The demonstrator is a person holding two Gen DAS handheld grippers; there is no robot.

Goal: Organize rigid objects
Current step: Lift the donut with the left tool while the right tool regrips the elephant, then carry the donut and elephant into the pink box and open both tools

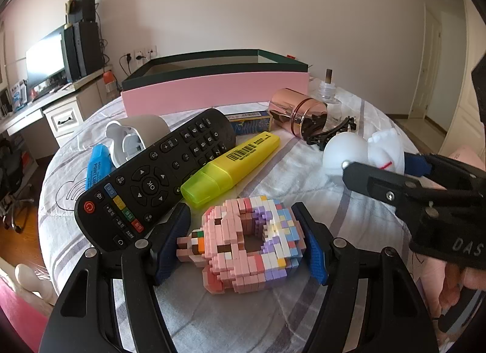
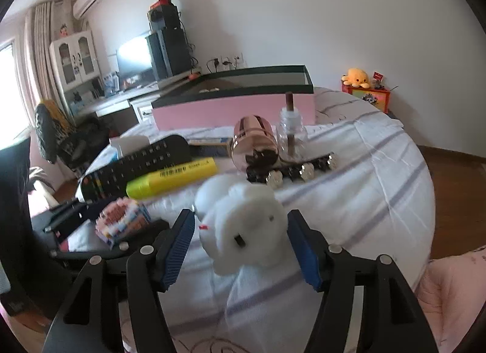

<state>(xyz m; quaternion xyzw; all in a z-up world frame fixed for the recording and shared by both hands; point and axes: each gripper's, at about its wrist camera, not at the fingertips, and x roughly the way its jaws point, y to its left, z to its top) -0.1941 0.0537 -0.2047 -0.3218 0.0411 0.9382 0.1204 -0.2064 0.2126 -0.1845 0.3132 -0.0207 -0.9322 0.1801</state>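
Left gripper (image 1: pixel 246 246) pinches the brick donut (image 1: pixel 243 246) by its sides; rigid but crumbly. Right gripper (image 2: pixel 241 243) straddles the white figure (image 2: pixel 243 228), jaws spread.

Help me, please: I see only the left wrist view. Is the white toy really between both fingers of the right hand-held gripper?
Observer: Yes. In the right wrist view the white toy sits between both blue pads of the right hand-held gripper. Whether they press it, I cannot tell.
Operator: Is the black clip plain?
Observer: No. The black clip carries shiny round studs.
Operator: Is anything further right in the room?
Observer: An orange plush sits on a red box.
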